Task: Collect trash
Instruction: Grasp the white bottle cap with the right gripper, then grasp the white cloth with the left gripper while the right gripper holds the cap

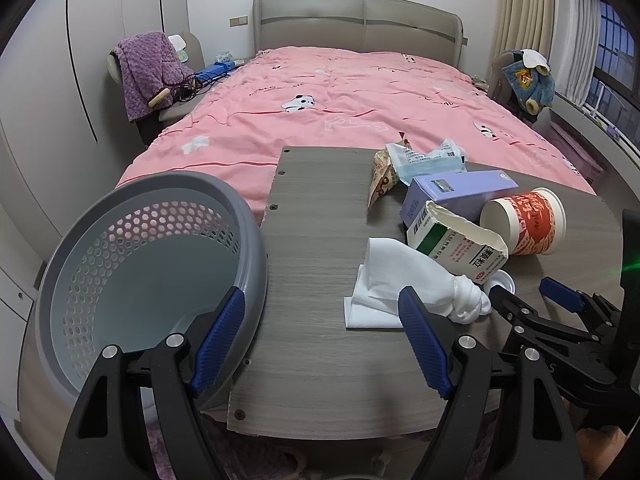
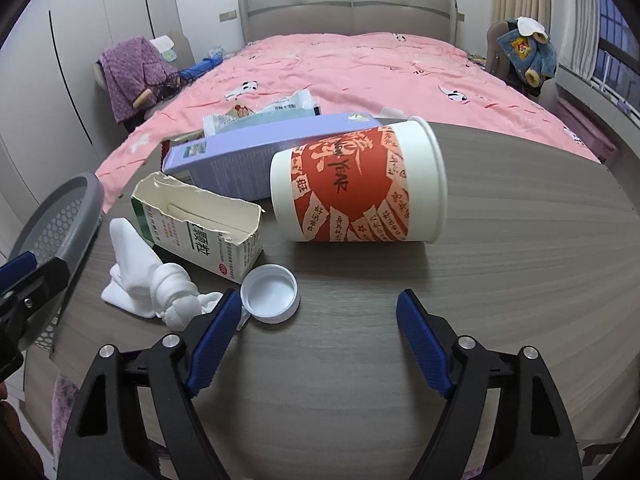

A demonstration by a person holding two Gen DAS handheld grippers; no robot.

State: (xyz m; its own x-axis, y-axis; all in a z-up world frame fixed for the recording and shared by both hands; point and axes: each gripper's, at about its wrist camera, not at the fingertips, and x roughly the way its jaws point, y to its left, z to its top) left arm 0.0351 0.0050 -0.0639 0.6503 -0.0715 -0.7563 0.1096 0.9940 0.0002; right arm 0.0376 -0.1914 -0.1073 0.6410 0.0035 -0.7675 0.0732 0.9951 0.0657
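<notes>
Trash is spread over the wood-grain board, mostly toward its far left part as the right wrist view shows it; the grey perforated basket stands against the board's left edge and appears empty.

Items noted: a paper cup lying on its side, mouth to the right; a torn white carton just left of it; a lilac box behind both; crumpled wrappers at the far edge; a twisted white tissue near the front; a white plastic cap lying open side up, just beside the tissue.

Left gripper: jaws wide apart, nothing held, over bare board beside the basket rim. Right gripper: jaws wide, nothing between them, its left finger close to the cap.

Handling, judged: everything is light. The cup is thin-walled, likely to roll and to crush; a grip across the rim is best. The carton is soft, so it should be pinched on a wall. The tissue is limp, so its knot should be taken. The cap is small, rigid and slippery; it is to be taken by its rim wall.
</notes>
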